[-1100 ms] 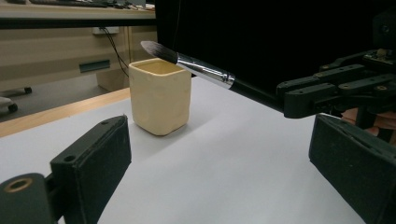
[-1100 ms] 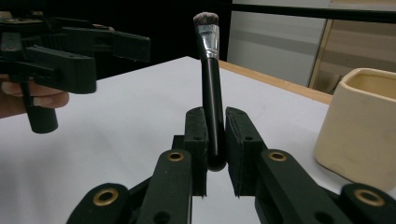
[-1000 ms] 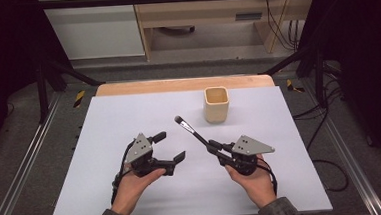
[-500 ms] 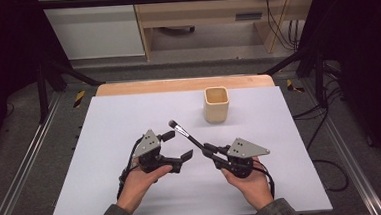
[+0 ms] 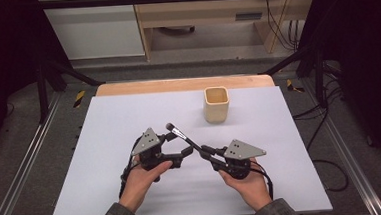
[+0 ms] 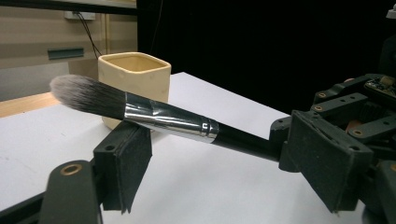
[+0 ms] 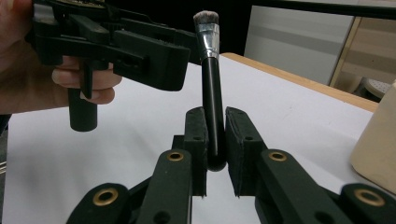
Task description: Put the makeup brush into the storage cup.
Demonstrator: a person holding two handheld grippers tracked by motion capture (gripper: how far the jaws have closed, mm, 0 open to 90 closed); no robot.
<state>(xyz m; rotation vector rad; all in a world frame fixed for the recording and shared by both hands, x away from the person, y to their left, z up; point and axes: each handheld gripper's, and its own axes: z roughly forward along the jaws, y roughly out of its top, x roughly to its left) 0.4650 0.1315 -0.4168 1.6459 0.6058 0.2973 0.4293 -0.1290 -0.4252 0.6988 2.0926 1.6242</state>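
Makeup brush (image 7: 209, 79) clamped in right hand-held gripper (image 7: 215, 140), between spread-jawed left hand-held gripper (image 6: 224, 163)

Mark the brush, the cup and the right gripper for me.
brush (image 6: 163, 117), left gripper view, on its silver ferrule.
cup (image 5: 216, 105), high view, on its front wall.
right gripper (image 7: 215, 140), right gripper view, between its fingertips.

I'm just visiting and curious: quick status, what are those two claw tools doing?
Right gripper shut on brush handle end. Left gripper open, jaws either side of the brush's metal collar, not clamped. Cup stands apart beyond; nothing in the way.
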